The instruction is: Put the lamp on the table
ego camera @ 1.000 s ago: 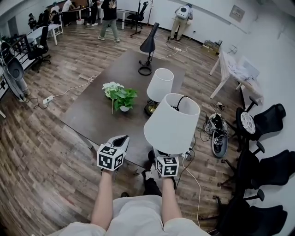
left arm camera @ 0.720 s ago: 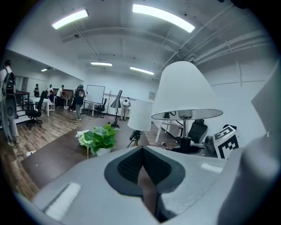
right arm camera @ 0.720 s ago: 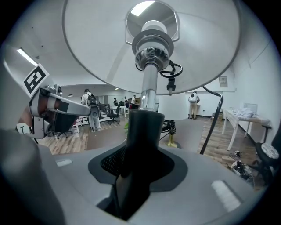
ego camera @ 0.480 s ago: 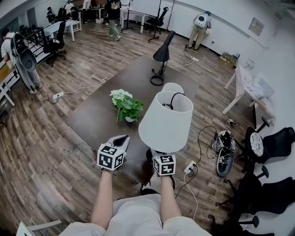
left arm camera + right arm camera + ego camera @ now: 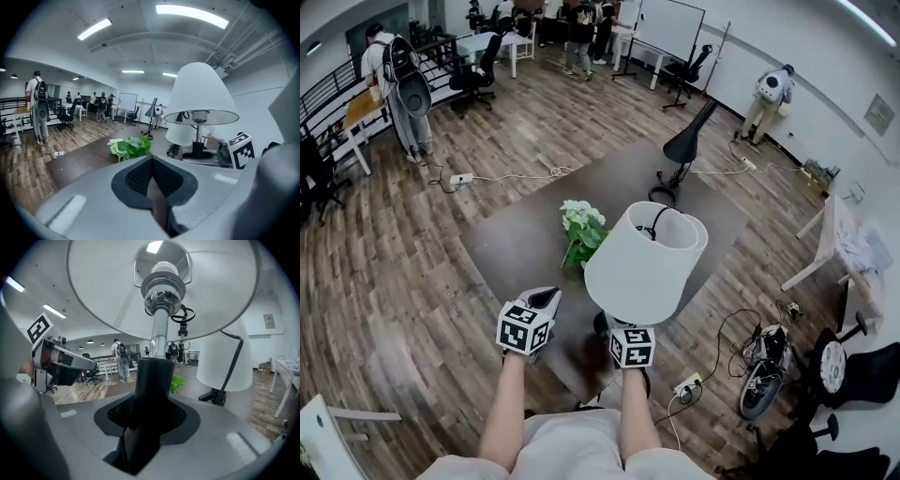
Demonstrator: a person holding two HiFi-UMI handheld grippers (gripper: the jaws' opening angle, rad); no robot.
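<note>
A lamp with a white conical shade (image 5: 647, 264) and a black stem (image 5: 152, 394) is upright in my right gripper (image 5: 621, 328), which is shut on the stem just under the chrome socket. It hangs over the near corner of the dark brown table (image 5: 511, 248). My left gripper (image 5: 542, 300) is beside it to the left, shut and with nothing in it (image 5: 152, 187). In the left gripper view the held lamp (image 5: 201, 101) stands to the right. A second white-shaded lamp (image 5: 225, 357) stands on the table behind it, hidden by the shade in the head view.
A potted green plant (image 5: 581, 230) and a black desk lamp (image 5: 686, 145) stand on the table. A power strip (image 5: 689, 384), cables and shoes (image 5: 764, 370) lie on the floor to the right, near office chairs (image 5: 853, 361). People stand at the far side of the room.
The held lamp has moved forward and left, from beside the table's right edge to over its near corner. Its shade now covers the second white lamp. The left gripper keeps its place alongside.
</note>
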